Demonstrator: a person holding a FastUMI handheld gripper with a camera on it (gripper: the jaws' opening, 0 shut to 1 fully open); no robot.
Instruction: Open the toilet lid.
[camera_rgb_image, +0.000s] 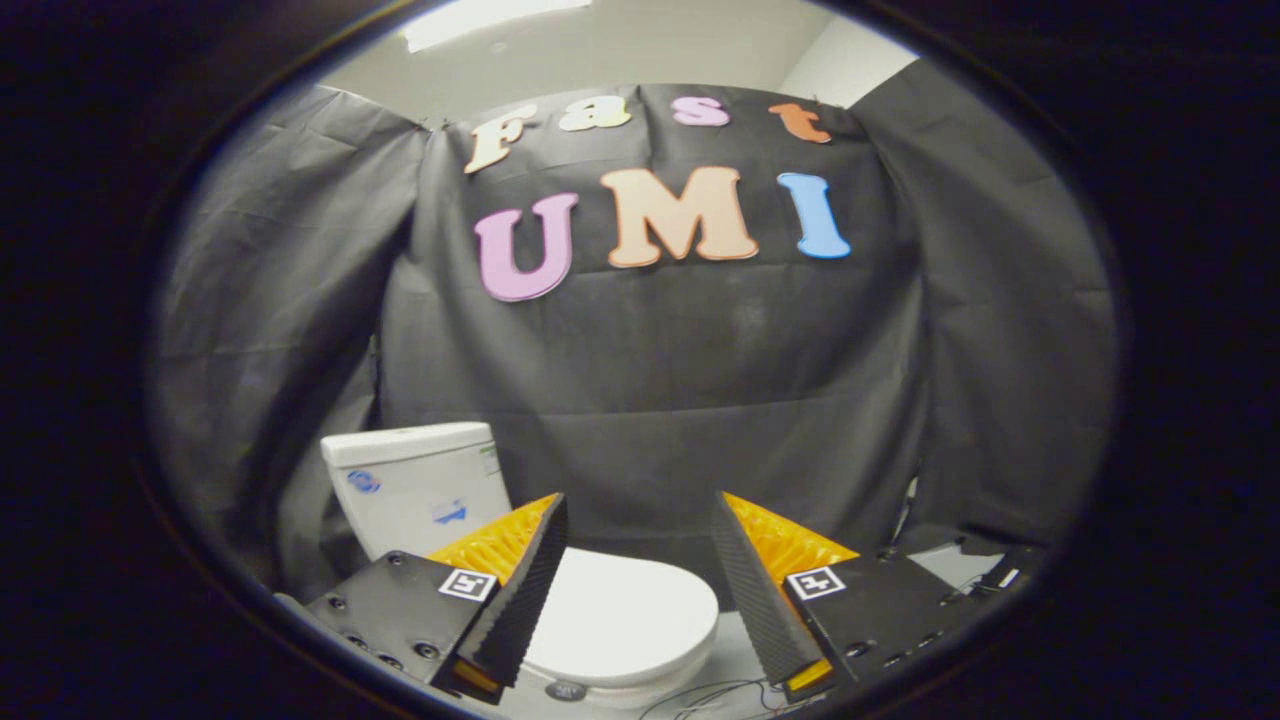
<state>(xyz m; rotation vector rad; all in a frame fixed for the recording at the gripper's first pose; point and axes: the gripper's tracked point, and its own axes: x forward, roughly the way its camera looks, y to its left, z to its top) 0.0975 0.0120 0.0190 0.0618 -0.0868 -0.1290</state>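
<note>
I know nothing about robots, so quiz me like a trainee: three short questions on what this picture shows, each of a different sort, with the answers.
1. True or false: the white toilet lid is already raised.
2. The gripper has its fingers: A) open, holding nothing; B) shut on the lid; C) shut on a cable.
3. Fill in: the white ceramic tank stands behind the lid, against the black ____ wall.

Key: 1 false, it lies flat and closed. 2 A, the lid shows between and beyond the fingers. 3 cloth.
</note>
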